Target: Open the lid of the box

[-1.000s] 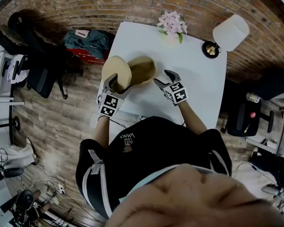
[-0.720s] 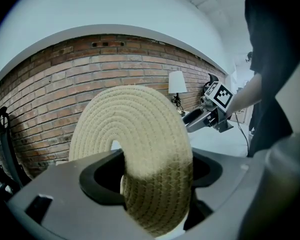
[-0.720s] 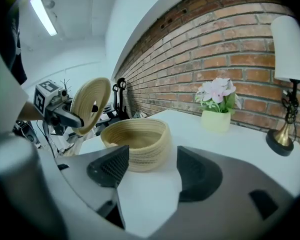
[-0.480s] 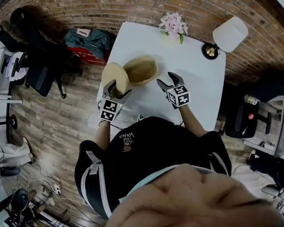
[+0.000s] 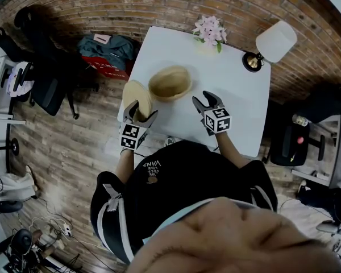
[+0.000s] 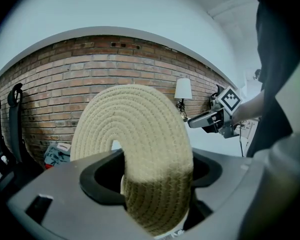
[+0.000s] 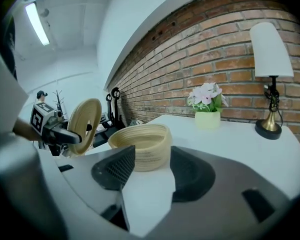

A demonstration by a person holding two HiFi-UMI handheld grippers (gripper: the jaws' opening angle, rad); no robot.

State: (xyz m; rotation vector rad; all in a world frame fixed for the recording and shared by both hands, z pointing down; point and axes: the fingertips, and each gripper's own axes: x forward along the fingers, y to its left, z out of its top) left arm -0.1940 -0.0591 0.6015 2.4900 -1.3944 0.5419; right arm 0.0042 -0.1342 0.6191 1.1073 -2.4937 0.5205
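Observation:
The box is a round woven basket [image 5: 170,83] [image 7: 142,144] that stands open on the white table [image 5: 238,95]. Its flat coiled-rope lid [image 5: 136,97] [image 6: 135,134] [image 7: 85,124] stands on edge, left of the basket at the table's left edge. My left gripper [image 5: 141,111] [image 6: 150,174] is shut on the lid's rim. My right gripper [image 5: 204,100] [image 7: 147,169] hovers to the right of the basket and apart from it. Its jaws have just been closing, with nothing between them. The left gripper view also shows the right gripper [image 6: 210,120] beyond the lid.
A pot of pink flowers [image 5: 209,30] [image 7: 207,109] and a white-shaded lamp [image 5: 275,40] [image 7: 270,74] stand at the table's far edge by the brick wall. On the floor at the left are a bag [image 5: 105,50] and a black chair [image 5: 45,84].
My left gripper has carried the lid off the basket, left and toward me. My right gripper has drawn back from the basket to the right, its jaws now narrower.

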